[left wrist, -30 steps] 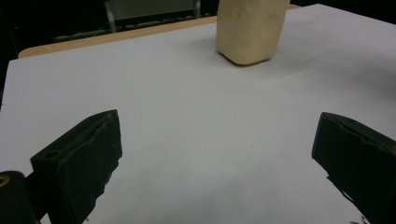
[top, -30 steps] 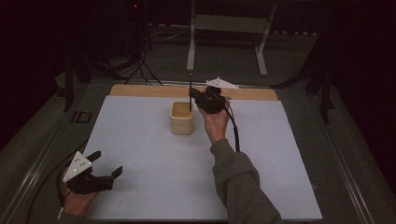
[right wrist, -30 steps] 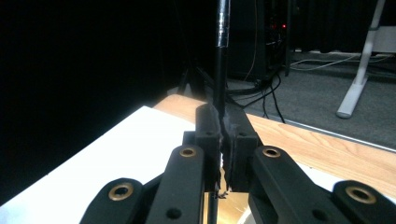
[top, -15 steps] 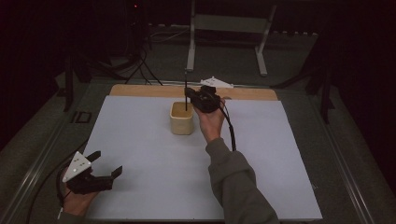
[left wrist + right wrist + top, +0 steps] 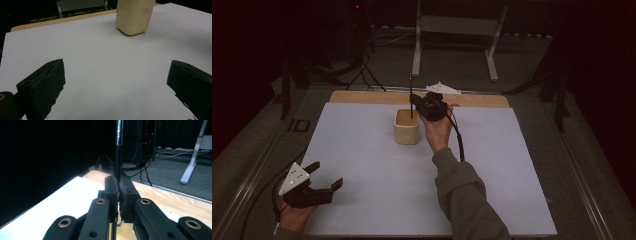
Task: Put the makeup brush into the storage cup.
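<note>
White paper covers the surface [image 5: 362,200]. Left tongs [image 5: 326,176] rest near its front corner, spread and empty. One beige cup [image 5: 406,127] stands mid-surface; right tongs [image 5: 413,100] clench one black rod [image 5: 411,95] upright above it. Room dark.

The small cream, square-sided plastic container [image 5: 406,127] stands upright on the large white sheet [image 5: 362,150], toward its far middle. Just right of the container, the right gripper [image 5: 414,102] holds a thin black rod [image 5: 411,95] upright, jaws clamped on it, the rod's lower end inside the container's mouth. Well apart, near-left of the container, the left gripper [image 5: 326,175] rests on the sheet, jaws spread with nothing between them.
</note>
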